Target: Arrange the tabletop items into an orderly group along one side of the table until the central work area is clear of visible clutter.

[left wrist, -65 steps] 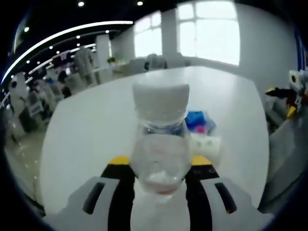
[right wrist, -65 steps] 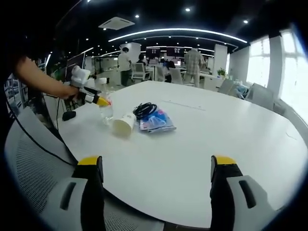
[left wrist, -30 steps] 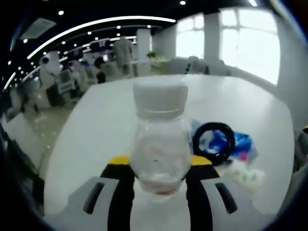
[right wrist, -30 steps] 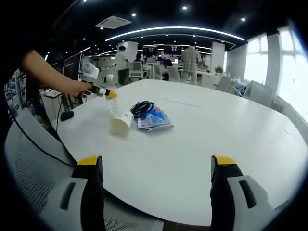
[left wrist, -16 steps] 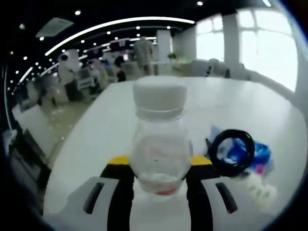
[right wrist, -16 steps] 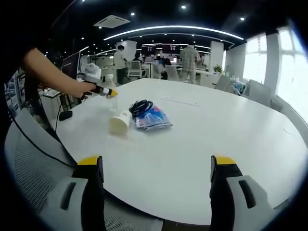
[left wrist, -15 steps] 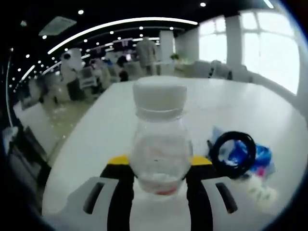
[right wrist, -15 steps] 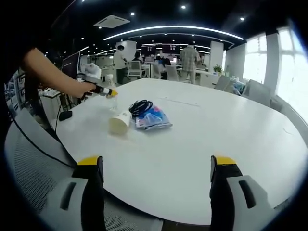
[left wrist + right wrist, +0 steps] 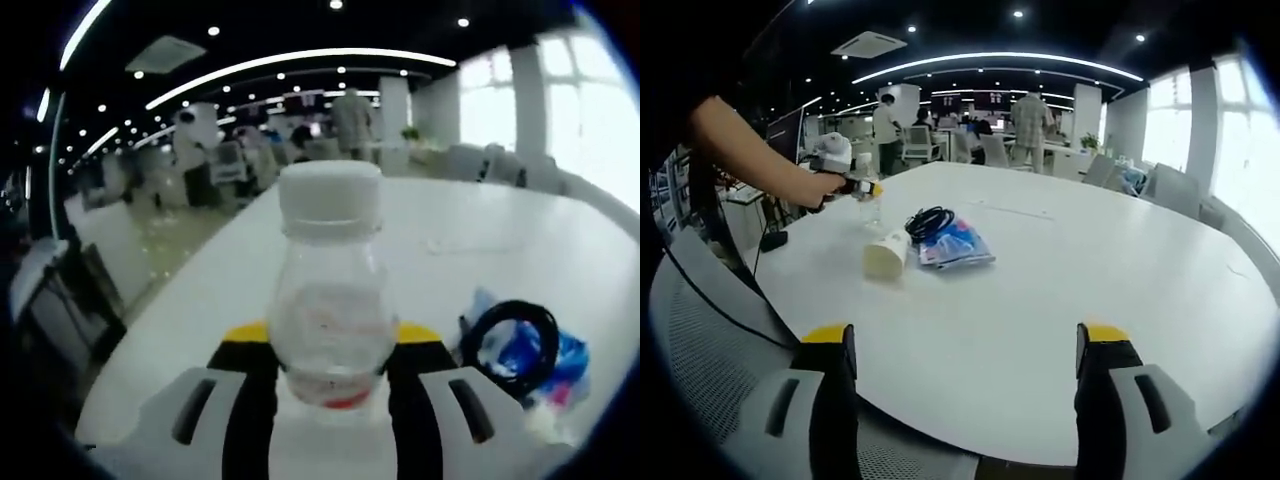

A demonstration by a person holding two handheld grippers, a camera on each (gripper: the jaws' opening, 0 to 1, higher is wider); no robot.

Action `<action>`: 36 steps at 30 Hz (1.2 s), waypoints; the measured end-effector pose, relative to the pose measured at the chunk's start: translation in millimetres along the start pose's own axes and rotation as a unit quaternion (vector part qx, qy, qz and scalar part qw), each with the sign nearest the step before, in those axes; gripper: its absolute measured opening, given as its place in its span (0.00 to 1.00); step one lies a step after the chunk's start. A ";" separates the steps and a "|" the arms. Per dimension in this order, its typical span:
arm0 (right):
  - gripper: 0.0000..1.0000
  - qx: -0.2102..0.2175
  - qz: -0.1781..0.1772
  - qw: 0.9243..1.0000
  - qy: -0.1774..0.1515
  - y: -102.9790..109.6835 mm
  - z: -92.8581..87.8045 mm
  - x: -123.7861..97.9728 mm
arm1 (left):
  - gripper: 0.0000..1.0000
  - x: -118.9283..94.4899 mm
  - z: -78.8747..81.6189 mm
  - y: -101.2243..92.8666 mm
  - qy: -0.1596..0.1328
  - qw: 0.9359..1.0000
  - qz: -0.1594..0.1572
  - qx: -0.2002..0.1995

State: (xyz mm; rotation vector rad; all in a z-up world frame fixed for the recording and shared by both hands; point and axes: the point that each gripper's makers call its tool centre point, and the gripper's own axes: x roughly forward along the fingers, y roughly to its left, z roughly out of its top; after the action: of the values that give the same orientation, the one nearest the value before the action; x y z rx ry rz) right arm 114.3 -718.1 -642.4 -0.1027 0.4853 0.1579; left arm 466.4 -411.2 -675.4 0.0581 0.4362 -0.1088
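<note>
A clear plastic bottle (image 9: 331, 300) with a white cap stands upright between the yellow-tipped jaws of my left gripper (image 9: 330, 345), which is shut on it above the white table (image 9: 220, 300). To its right lie a black cable coil (image 9: 510, 345) and a blue packet (image 9: 560, 365). In the right gripper view the left gripper (image 9: 855, 187) holds the bottle (image 9: 872, 208) at the table's far left, beside a paper cup (image 9: 886, 254) on its side, the cable coil (image 9: 928, 222) and the blue packet (image 9: 955, 246). My right gripper (image 9: 965, 365) is open over the near table edge.
A grey mesh chair (image 9: 710, 350) stands at the near left of the table (image 9: 1090, 290). A person's arm (image 9: 740, 150) reaches in from the left. Desks, chairs and people fill the office behind.
The left gripper has swung the bottle further left along the table, so the cable and packet sit lower right in its view. The right gripper has stayed put.
</note>
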 end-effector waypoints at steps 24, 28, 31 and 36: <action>0.89 -0.003 0.003 1.000 -0.002 0.8 1.2 -0.5 | 0.46 -12.9 -4.0 -5.9 -0.026 1.000 -0.005 -0.006; 0.90 -0.001 0.003 1.000 -0.006 0.9 2.5 -0.3 | 0.48 -20.1 -6.8 -7.4 -0.029 0.999 -0.014 0.022; 0.90 -0.001 0.004 1.000 -0.008 1.1 3.5 -0.2 | 0.49 -28.3 -11.3 -4.2 -0.036 0.999 -0.019 0.036; 0.90 0.000 0.005 1.000 -0.013 1.4 5.0 -0.2 | 0.53 -42.8 -17.1 1.7 -0.039 0.997 -0.030 0.053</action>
State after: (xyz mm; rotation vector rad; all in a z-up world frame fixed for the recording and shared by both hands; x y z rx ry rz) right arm 116.2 -716.1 -638.0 -0.0975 0.4602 0.1691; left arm 420.9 -404.2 -672.7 0.1438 0.3534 -0.1923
